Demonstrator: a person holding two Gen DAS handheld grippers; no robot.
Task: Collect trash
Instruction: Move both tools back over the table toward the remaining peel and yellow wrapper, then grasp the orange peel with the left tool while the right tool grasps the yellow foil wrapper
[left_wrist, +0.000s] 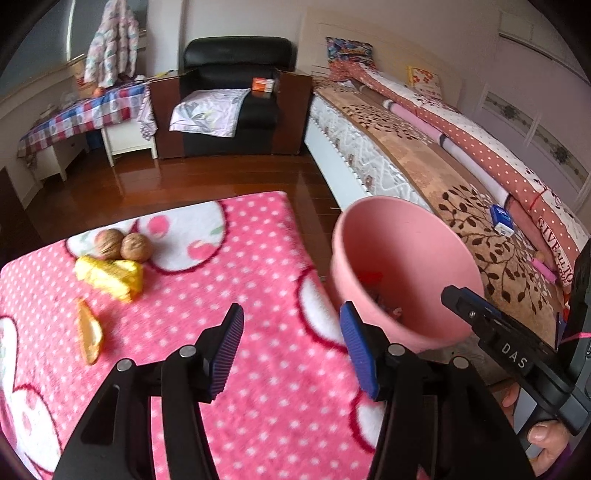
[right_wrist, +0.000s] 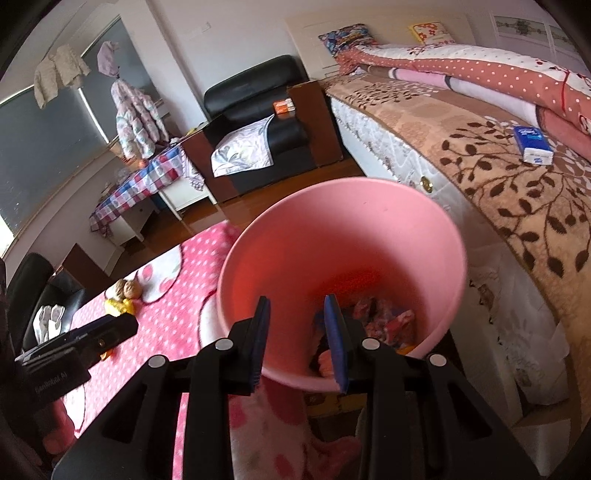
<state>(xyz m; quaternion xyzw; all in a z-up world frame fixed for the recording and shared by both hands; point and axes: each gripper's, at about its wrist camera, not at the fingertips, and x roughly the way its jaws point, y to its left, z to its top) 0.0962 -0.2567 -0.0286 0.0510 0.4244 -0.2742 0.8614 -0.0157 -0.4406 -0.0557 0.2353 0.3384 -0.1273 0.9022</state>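
Observation:
A pink bin stands by the right edge of a pink dotted blanket; in the right wrist view the bin holds several wrappers at its bottom. On the blanket lie an orange peel, a crumpled yellow wrapper and two walnuts. My left gripper is open and empty above the blanket, right of the peel. My right gripper is open and empty over the bin's near rim; it also shows in the left wrist view.
A bed with a leaf-patterned cover lies right of the bin, with a blue tissue pack on it. A black armchair and a checked-cloth table stand at the back across the wooden floor.

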